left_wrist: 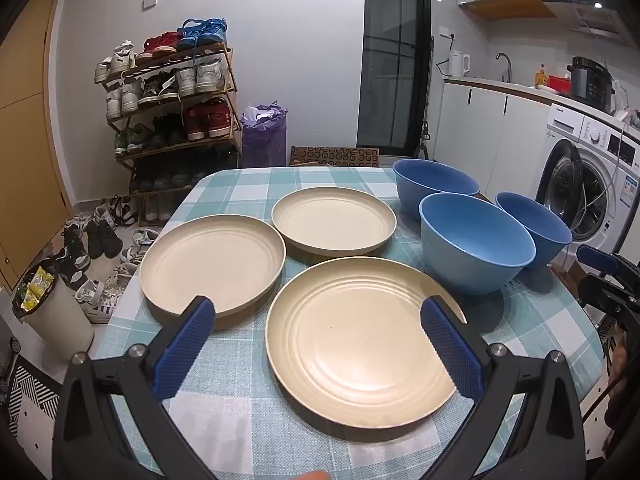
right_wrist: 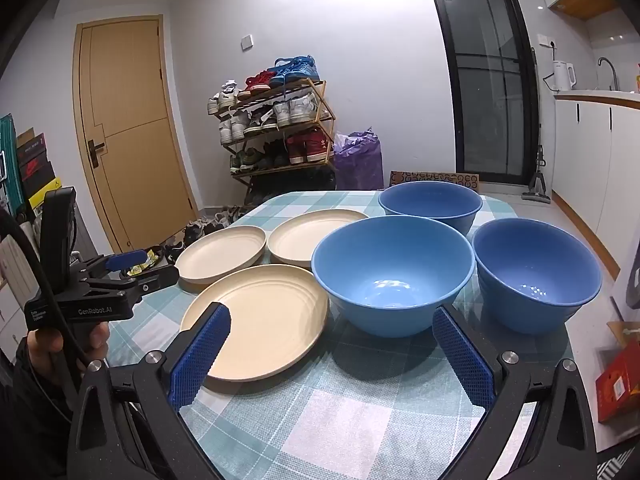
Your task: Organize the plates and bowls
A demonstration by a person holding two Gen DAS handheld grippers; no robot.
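Plates [left_wrist: 362, 344] lay spread on the checked table [left_wrist: 224, 408], bowls [right_wrist: 392, 276] grouped to their right. Your left gripper [left_wrist: 320, 320] hung wide over the nearest plate, your right gripper [right_wrist: 332, 332] wide before the nearest bowl; neither probably touched anything.

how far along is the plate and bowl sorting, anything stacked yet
Nothing stacked yet. Three cream plates, nearest, left, far, lie apart on the table; three blue bowls, nearest, stand separately. Left gripper and right gripper are open, holding nothing. All stacking remains.
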